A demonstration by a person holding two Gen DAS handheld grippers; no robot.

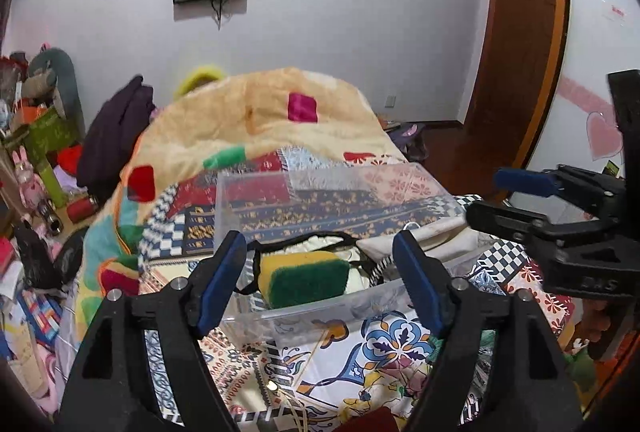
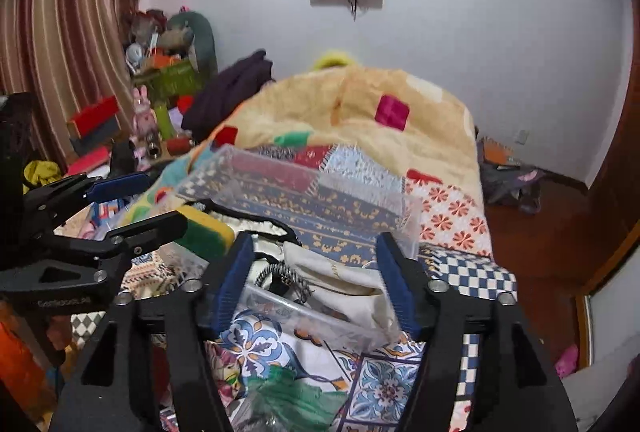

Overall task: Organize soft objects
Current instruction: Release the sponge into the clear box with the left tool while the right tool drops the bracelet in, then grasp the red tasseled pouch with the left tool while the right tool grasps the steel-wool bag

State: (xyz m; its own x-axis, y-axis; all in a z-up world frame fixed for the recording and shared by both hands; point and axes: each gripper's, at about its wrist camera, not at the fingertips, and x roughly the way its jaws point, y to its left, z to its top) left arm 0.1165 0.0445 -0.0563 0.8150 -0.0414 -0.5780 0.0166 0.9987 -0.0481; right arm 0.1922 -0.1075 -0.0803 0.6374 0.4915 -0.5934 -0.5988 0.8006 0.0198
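Observation:
A clear plastic box [image 1: 320, 306] stands on the patterned bed. In it lie a yellow and green sponge [image 1: 306, 274], a cream cloth pouch [image 2: 340, 280] and a black cord [image 1: 304, 238]. My left gripper [image 1: 320, 284] is open and empty, just in front of the box, fingers either side of the sponge. My right gripper [image 2: 316, 280] is open and empty, above the box's near right end, fingers either side of the pouch. The sponge also shows in the right wrist view [image 2: 206, 230]. Each gripper shows side-on in the other's view.
A green fringed cloth [image 2: 292, 392] lies on the bed sheet [image 2: 384, 384] near me. A yellow patterned quilt [image 1: 248, 124] is heaped behind the box. Cluttered boxes and toys [image 1: 36, 136] stand at the left. A wooden door [image 1: 516, 44] and floor are at the right.

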